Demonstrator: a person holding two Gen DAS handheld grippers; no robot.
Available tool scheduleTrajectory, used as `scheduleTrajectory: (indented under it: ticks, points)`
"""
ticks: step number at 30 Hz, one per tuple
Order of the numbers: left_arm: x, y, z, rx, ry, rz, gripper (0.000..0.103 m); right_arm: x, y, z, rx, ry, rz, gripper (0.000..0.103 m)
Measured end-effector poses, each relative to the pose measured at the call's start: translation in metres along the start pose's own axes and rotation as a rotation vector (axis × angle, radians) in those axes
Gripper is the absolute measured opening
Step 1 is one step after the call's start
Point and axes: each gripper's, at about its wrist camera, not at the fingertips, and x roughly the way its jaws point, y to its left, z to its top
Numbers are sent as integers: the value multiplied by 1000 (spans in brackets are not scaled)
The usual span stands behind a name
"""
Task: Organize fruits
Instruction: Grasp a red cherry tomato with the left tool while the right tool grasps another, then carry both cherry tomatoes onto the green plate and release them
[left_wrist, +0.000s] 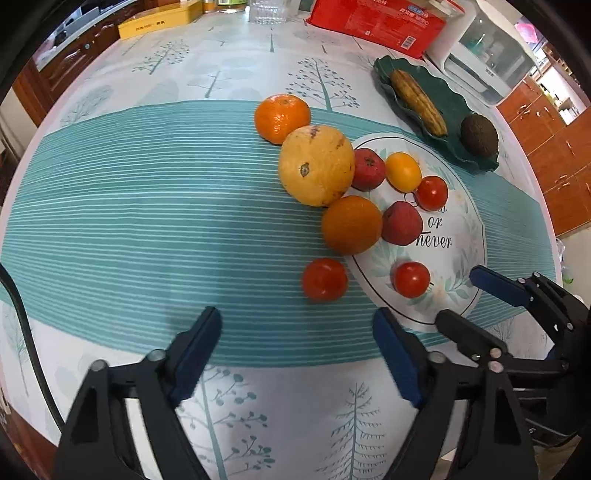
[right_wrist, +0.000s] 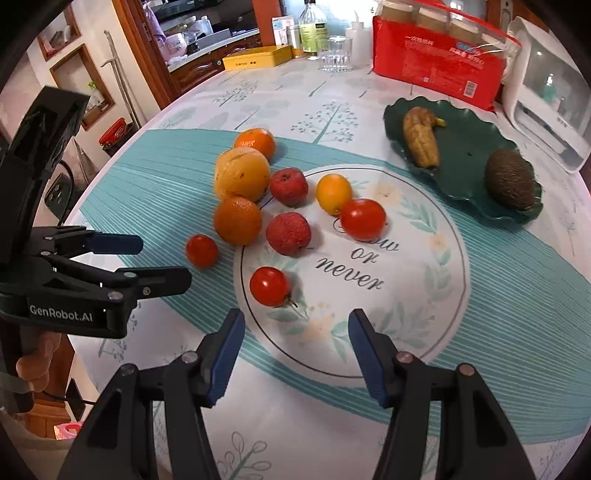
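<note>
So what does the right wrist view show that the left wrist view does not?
Only the right wrist view: a hand under the left gripper, a bottle, and the full "now or never" print.

Only the left wrist view: a black cable at the left edge.

Both: the white plate with fruits on it, the green dish holding a banana and an avocado, the red pack, the yellow box. Both grippers are open and empty; the right gripper is over the plate's near rim.

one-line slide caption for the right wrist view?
Right tool open and empty above the white plate, nearest a cherry tomato; oranges wait on the striped runner.
</note>
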Motion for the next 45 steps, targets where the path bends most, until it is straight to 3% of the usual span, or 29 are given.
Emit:
scheduleTrajectory:
  ticks: [11, 14, 17, 21, 36, 45]
  points:
    - [16, 0, 14, 7, 17, -77, 54, 28, 5, 14, -54, 23, 29, 48]
    - [17, -3, 17, 11, 18, -89, 43, 33, 6, 15, -64, 30, 32, 43]
    - [18, -5, 17, 18, 18, -94, 38, 34, 7, 16, -78, 21, 32, 40]
    - [20, -6, 17, -1, 23, -118, 26, 35, 5, 18, -80, 16, 47, 27]
    - [17, -10, 6, -2, 30, -127, 25, 25, -4, 8, -47, 11, 62, 26]
    - [-1, -31, -2, 56, 9, -130, 25, 9, -10, -1, -19, -2, 51, 26]
